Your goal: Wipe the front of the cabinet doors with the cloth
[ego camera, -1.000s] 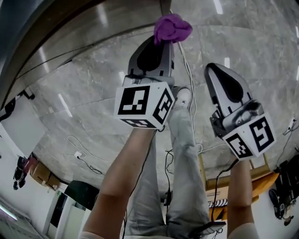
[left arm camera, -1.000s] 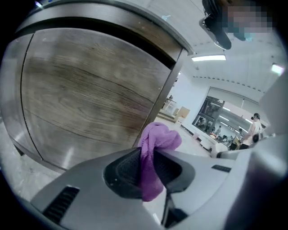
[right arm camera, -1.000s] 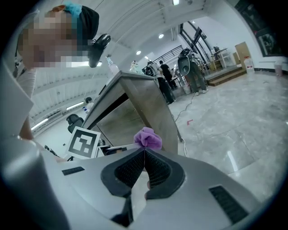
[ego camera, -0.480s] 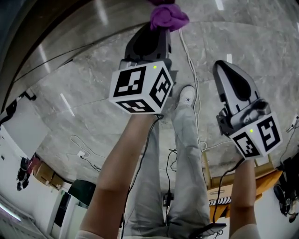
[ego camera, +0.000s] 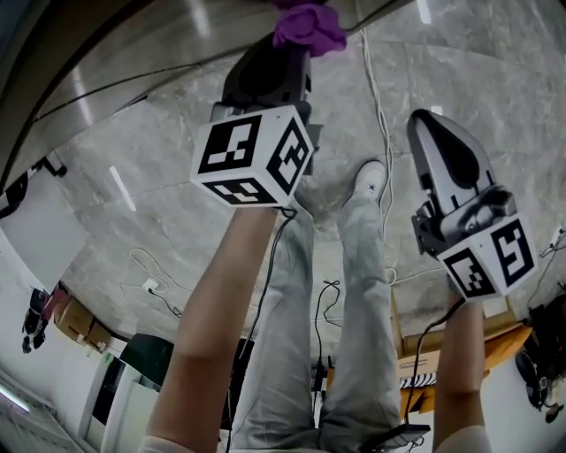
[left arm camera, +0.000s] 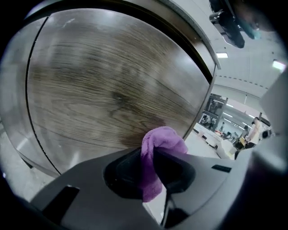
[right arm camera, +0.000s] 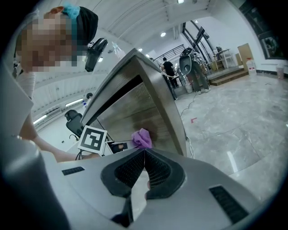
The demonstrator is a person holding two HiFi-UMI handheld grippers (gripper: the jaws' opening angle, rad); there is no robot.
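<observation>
My left gripper (ego camera: 287,40) is shut on a purple cloth (ego camera: 308,26), near the top edge of the head view. In the left gripper view the purple cloth (left arm camera: 158,148) bulges out between the jaws, close to the wood-grain cabinet door (left arm camera: 108,85). Whether it touches the door I cannot tell. The right gripper view shows the same cloth (right arm camera: 141,138) against the wooden door (right arm camera: 135,114) of the cabinet. My right gripper (right arm camera: 145,155) is shut with nothing in it and hangs to the right of the left one (ego camera: 433,133), away from the cabinet.
Below me is a grey marble floor (ego camera: 159,177) with a white cable (ego camera: 376,97) trailing across it. My legs and a white shoe (ego camera: 367,181) are underneath. A wooden stool or frame (ego camera: 416,341) stands at lower right. The cabinet's metal side edge (right arm camera: 164,94) faces open floor.
My left gripper with the cloth has moved up and a little left in the head view. The right gripper has barely shifted. My foot has stepped to the right.
</observation>
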